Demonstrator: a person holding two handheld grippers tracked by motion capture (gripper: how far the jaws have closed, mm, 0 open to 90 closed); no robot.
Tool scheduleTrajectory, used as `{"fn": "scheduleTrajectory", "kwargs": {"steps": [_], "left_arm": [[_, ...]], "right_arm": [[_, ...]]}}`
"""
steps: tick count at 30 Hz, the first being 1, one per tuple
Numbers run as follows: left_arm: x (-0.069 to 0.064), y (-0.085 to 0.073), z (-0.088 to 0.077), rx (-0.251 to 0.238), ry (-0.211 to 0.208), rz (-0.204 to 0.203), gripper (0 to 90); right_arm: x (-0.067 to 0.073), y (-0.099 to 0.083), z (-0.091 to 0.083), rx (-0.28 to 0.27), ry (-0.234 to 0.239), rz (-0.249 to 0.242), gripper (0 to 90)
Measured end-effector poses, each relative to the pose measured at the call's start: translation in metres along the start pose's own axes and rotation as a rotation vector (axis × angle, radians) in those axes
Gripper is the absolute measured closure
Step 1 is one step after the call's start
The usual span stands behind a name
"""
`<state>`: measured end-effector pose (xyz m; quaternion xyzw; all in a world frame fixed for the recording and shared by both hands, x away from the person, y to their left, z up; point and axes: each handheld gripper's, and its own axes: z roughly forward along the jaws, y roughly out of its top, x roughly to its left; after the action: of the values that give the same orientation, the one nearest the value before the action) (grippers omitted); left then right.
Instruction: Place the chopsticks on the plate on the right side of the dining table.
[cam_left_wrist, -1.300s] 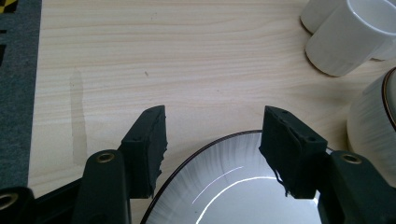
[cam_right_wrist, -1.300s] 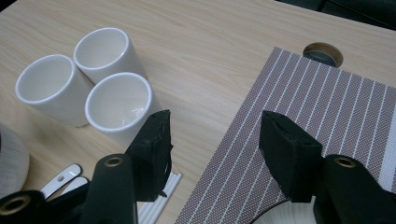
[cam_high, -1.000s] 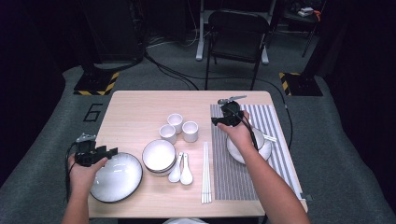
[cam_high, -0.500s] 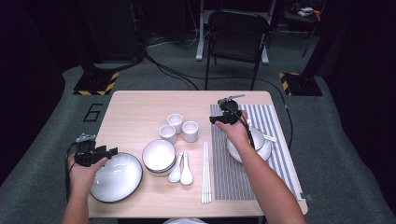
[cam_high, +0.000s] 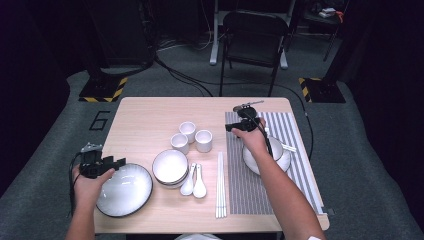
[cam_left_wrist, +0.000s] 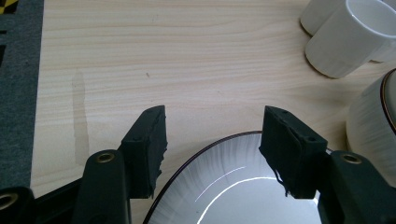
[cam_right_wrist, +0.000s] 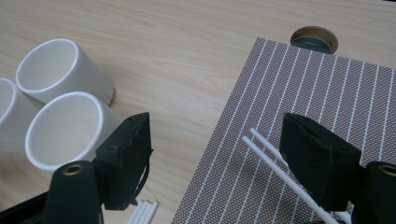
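My left gripper (cam_high: 119, 163) (cam_left_wrist: 212, 128) is open at the table's front left. Its jaws straddle the far rim of a large white plate with a dark edge (cam_high: 124, 190) (cam_left_wrist: 243, 186) without closing on it. My right gripper (cam_high: 230, 127) (cam_right_wrist: 217, 128) is open too. It hovers over the left edge of a striped placemat (cam_high: 280, 125) (cam_right_wrist: 303, 93) and points toward three white cups (cam_high: 203, 140) (cam_right_wrist: 70, 130). A thin pair of white chopsticks (cam_right_wrist: 275, 163) lies on the mat between its jaws, untouched.
A stack of white bowls (cam_high: 170, 167) (cam_left_wrist: 373, 126), two white spoons (cam_high: 194, 183) and a set of white chopsticks (cam_high: 220, 185) lie mid-table. A white dish (cam_high: 282, 161) sits on the mat under my right forearm. A cable hole (cam_right_wrist: 314, 38) is beyond the mat.
My right gripper has drifted slightly left toward the cups. The left gripper and the plate have not moved.
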<state>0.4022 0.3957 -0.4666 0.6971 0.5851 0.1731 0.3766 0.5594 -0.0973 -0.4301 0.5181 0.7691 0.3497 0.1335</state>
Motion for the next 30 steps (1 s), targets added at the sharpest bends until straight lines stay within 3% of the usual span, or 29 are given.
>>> {"fn": "scheduleTrajectory", "kwargs": {"steps": [5, 18, 30], "left_arm": [[0.000, 0.000, 0.000, 0.001, 0.000, 0.000, 40.9], [0.001, -0.001, -0.001, 0.006, -0.001, 0.003, 40.9], [0.002, -0.001, -0.002, 0.000, 0.001, -0.001, 40.9]], "right_arm": [[-0.003, 0.000, 0.004, 0.009, -0.012, 0.037, 20.7], [-0.010, -0.001, 0.015, 0.040, -0.046, 0.071, 18.1], [-0.006, 0.004, 0.019, 0.070, -0.080, 0.059, 15.9]]}}
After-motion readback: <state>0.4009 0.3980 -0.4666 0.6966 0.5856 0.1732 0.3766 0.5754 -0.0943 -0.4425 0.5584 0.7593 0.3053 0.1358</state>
